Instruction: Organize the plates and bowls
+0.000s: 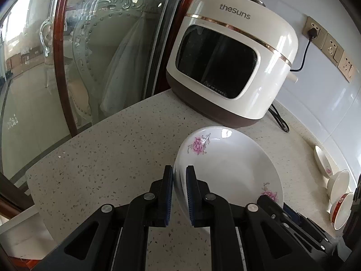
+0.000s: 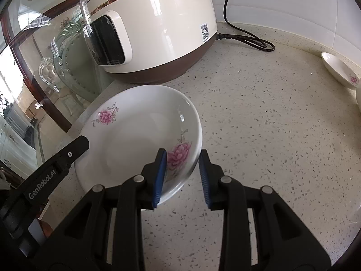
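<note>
A white deep plate with pink flowers [image 1: 227, 164] [image 2: 140, 133] sits tilted over the speckled counter in front of the rice cooker. My left gripper [image 1: 179, 193] is shut on the plate's left rim, one pad inside and one outside. My right gripper [image 2: 182, 176] is open, its fingers astride the plate's right rim by a flower, not pinching it. The left gripper's finger [image 2: 67, 153] shows at the plate's left edge in the right wrist view.
A white and brown rice cooker [image 1: 230, 58] [image 2: 149, 29] stands at the back, its black cord [image 2: 246, 38] trailing to a wall socket [image 1: 313, 31]. A small flowered dish [image 2: 338, 67] [image 1: 322, 161] and two bowls [image 1: 340, 194] sit at the right. A glass door [image 1: 79, 56] is left of the counter edge.
</note>
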{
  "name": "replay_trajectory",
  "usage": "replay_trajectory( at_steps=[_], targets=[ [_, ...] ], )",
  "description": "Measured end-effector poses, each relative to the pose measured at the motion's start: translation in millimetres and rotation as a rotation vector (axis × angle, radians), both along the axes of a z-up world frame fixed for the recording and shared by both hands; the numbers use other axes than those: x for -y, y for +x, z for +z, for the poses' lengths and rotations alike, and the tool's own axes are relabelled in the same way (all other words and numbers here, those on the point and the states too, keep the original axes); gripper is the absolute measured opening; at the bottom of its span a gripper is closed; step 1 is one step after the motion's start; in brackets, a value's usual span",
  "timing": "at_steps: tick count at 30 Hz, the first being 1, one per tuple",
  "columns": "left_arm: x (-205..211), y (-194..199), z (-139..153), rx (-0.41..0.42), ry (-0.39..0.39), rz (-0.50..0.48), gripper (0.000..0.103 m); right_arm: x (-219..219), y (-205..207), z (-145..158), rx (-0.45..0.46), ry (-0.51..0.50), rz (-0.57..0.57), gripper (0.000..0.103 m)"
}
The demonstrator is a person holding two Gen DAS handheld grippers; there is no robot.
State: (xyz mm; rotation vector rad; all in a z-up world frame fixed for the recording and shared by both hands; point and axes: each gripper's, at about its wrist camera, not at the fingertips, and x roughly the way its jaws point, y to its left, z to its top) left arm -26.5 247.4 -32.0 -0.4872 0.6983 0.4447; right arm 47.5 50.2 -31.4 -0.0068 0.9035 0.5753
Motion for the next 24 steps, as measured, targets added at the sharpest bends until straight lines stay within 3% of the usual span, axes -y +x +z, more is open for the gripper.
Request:
replay_trajectory(
  at_steps=[3,8,10,12,15,24],
  targets=[
    [-0.5,3.1,-3.3,-0.010,-0.008,-0.003,0.014,1.0,1.7,-0.8,-0.003,0.004,-0.003,0.036],
    [-1.3,4.7,-3.8,-0.015,-0.019,-0.001,0.019,5.2,4.8,-2.2,-0.011,0.001,-0.018,0.051],
    [-1.9,3.9,-2.6,-0.003,-0.029,0.004,0.028,7.4,7.8,-2.8,-0.025,0.008,-0.024,0.052],
    [-1.0,1.6,1.2,0.021,-0.023,0.006,0.046,12.2,8.5,-1.1,-0.034,0.025,-0.033,0.053],
    [6.1,-1.3,12.8,0.062,0.009,-0.003,0.054,21.0,7.1,8.1,-0.008,0.042,-0.053,0.057],
    [46.1,4.2,39.0,0.140,0.012,-0.101,0.061,58.2,7.0,35.7,0.042,0.092,-0.084,0.067]
  ],
)
